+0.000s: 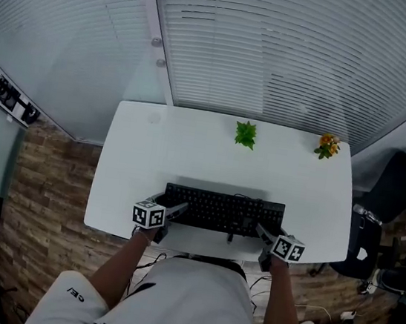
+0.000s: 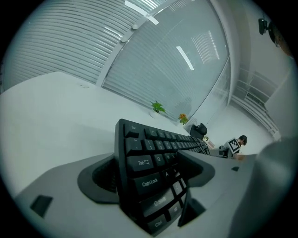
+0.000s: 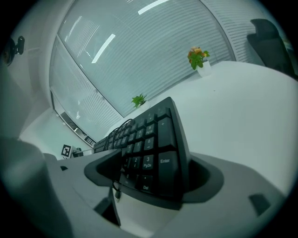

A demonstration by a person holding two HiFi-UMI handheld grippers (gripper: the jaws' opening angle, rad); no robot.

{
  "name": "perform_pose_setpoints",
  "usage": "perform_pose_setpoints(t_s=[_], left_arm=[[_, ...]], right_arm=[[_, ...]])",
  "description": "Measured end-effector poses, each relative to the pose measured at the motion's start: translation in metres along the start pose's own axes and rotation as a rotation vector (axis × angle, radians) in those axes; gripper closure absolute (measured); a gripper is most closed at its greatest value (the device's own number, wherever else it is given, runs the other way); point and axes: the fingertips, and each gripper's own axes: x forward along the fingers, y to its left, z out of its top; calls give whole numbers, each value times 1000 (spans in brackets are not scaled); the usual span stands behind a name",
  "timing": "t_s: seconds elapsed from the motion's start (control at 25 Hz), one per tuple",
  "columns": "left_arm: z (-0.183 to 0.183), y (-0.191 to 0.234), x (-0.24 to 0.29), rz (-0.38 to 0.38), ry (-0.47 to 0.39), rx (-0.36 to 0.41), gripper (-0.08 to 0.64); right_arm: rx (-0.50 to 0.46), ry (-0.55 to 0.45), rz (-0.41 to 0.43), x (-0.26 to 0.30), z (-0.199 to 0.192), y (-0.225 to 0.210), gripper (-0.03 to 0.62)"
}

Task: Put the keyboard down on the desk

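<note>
A black keyboard lies flat near the front edge of the white desk. My left gripper is at its left end and my right gripper at its right end. In the left gripper view the Tab and Caps Lock end of the keyboard sits between the jaws of the left gripper, which stand wide with a dark gap beside it. The right gripper view shows the number-pad end of the keyboard between the spread jaws of the right gripper. Neither pair of jaws presses on it.
A small green plant and an orange-flowered plant stand at the desk's far edge, in front of blinds. A black chair is to the right of the desk. The keyboard's cable hangs off the front.
</note>
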Motion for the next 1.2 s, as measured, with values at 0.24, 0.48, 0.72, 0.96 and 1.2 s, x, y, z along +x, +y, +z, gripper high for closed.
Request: perform_pose_setpoints(t_s=[0.24,0.48,0.72,0.96,1.2], left_arm=[[-3,10,7,77,32,-5,169],[-6,16,10,150,59,23,158],[-7,17,12,179,77,27,155],[-7,17,13,194,103,13,155],[-3,18,9,258,119,50,153]], right_arm=[[8,23,-64,10,-3,-12,169],[-7,31,-113,12,-5,-17,160],[-9,38,-135,13,-5,-18,156],[-15,45,-166,13,-4,-21,147],[-30,41,-183,13,-1,-18,143]])
